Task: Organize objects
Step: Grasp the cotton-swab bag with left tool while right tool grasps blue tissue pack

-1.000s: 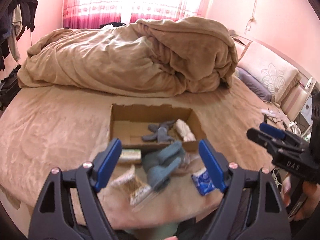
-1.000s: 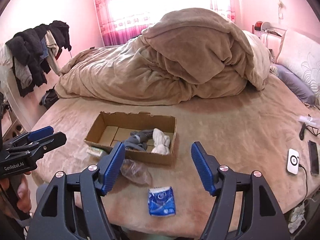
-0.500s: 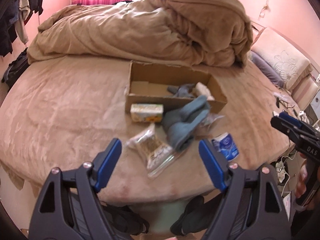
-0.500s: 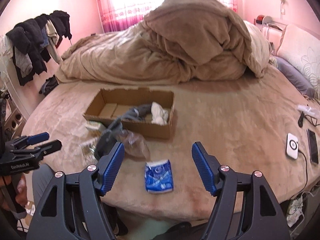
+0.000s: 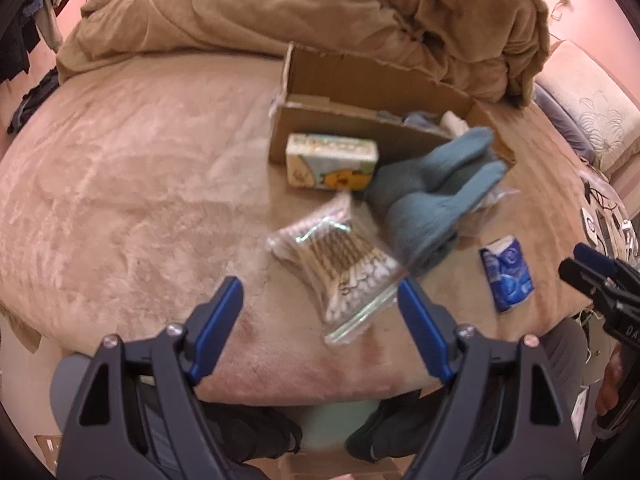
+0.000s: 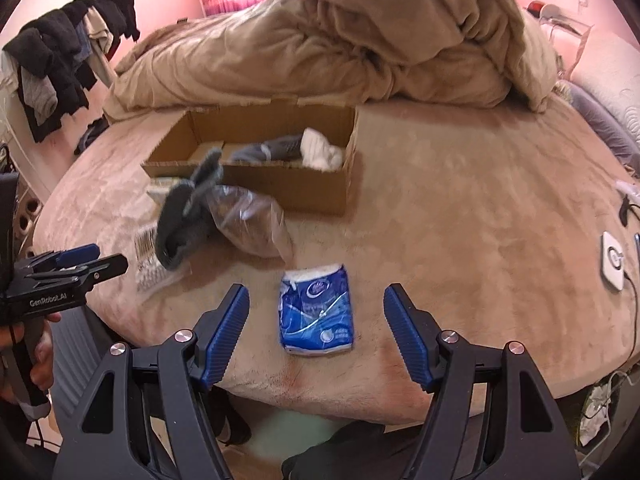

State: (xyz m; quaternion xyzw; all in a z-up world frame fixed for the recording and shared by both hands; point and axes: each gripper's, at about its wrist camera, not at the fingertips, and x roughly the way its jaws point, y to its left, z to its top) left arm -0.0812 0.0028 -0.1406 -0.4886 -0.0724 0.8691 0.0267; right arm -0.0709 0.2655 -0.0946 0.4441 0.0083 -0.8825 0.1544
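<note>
An open cardboard box (image 5: 340,132) (image 6: 280,184) lies on the bed and holds grey and white socks (image 6: 304,150). In front of it lie a small printed carton (image 5: 330,162), a blue-grey sock pair (image 5: 432,196) (image 6: 188,216), a clear bag of cotton swabs (image 5: 340,260), a crumpled clear bag (image 6: 252,224) and a blue tissue pack (image 5: 506,274) (image 6: 316,312). My left gripper (image 5: 320,316) is open and empty, just in front of the swab bag. My right gripper (image 6: 316,332) is open and empty, its fingers either side of the tissue pack's near end.
A heaped tan duvet (image 5: 320,12) fills the back of the bed. Clothes hang at the left (image 6: 68,60). A pillow (image 5: 588,100) and a white charger with cables (image 6: 614,260) are on the right. The bed's front edge (image 6: 320,396) is close below both grippers.
Both grippers have moved forward and tilted down toward the items in front of the box. The objects look larger and nearer. Both grippers stay open.
</note>
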